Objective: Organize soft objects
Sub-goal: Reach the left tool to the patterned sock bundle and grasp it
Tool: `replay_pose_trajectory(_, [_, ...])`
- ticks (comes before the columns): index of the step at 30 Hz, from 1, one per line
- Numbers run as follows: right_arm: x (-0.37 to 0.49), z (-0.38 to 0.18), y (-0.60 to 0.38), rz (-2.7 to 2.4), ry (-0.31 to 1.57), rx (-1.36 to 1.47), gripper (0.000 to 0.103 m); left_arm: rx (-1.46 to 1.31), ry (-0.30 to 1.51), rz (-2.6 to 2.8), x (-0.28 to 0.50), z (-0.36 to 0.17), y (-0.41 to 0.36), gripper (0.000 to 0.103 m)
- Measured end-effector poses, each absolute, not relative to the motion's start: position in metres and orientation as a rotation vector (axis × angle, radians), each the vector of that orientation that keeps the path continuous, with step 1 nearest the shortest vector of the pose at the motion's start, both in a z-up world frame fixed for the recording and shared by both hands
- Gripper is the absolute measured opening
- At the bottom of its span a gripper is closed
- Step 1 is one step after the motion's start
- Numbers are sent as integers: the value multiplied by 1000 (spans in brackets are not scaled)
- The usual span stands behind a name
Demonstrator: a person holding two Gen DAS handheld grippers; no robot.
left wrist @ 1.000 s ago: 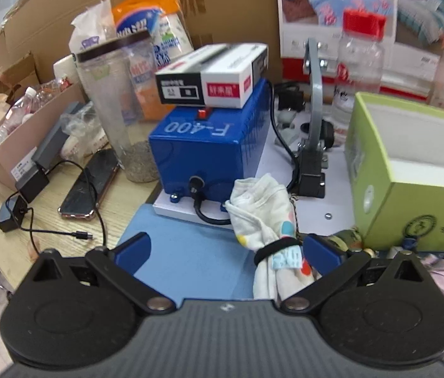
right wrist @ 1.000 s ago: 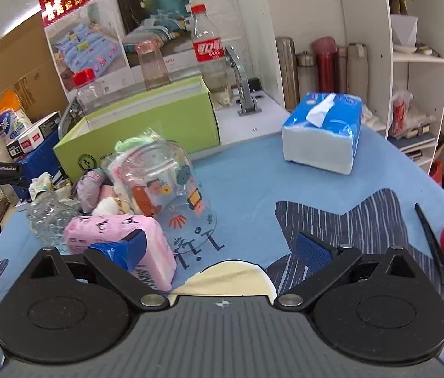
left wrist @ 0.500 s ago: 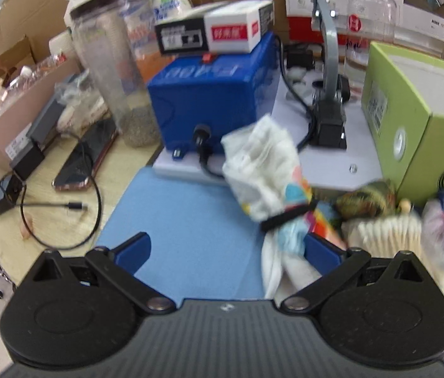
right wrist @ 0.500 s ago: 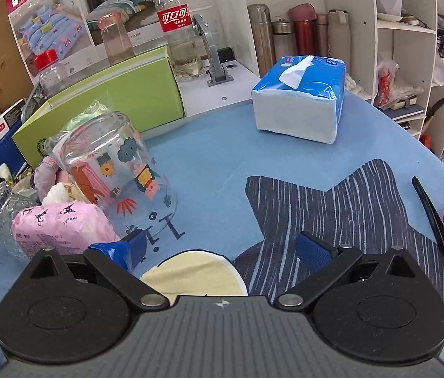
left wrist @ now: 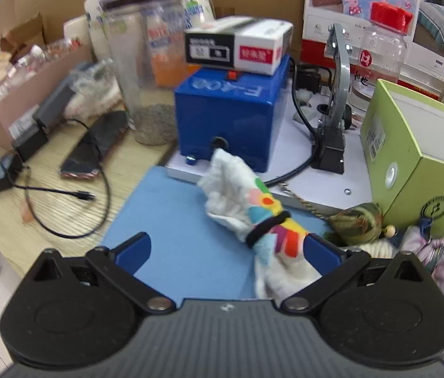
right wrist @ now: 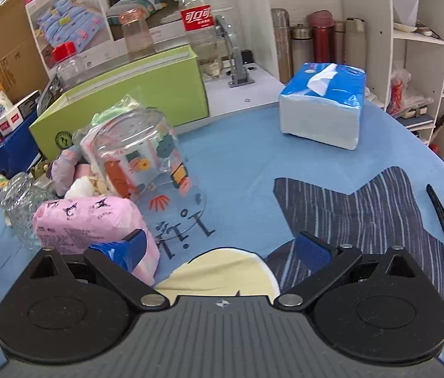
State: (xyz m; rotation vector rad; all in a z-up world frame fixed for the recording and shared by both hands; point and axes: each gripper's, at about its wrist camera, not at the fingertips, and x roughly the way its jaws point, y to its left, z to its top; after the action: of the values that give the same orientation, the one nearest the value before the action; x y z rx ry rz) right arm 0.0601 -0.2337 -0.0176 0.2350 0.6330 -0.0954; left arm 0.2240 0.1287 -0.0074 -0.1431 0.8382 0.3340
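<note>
A: Left gripper (left wrist: 226,247) jaws wide apart. The rolled sock (left wrist: 255,214), bound by a black band (left wrist: 266,225), lies on the blue mat (left wrist: 184,220) leaning against the right finger (left wrist: 321,252); the left finger is well clear of it. Nothing clamped.

B: Right gripper (right wrist: 219,250)?

A: Also spread, empty, over the mat, with the pink tissue pack (right wrist: 89,220) just beside its left finger.

B: Risks?

A: The sock sits off-centre. Closing now would likely push it sideways or pinch only the loose cuff, which could slip out on lifting. It is also close to the pile by the green box (left wrist: 420,163), so a sweep might snag the small green pouch (left wrist: 355,223).

B: Change from half a second ago?

A: Sock tilts further left and lies lower. Left view is steadier, less blurred. Right view has moved nearer the tissue pack and the clear cup (right wrist: 146,160).
</note>
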Motion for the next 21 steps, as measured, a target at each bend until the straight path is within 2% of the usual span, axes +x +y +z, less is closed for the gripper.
replay_pose_trajectory(6, [66, -23, -242, -107, 650, 257, 89, -176, 896, 346, 248, -39, 120, 102])
replay_pose_trajectory(21, [65, -14, -235, -111, 612, 258, 89, -97, 909, 315, 186, -30, 169, 102])
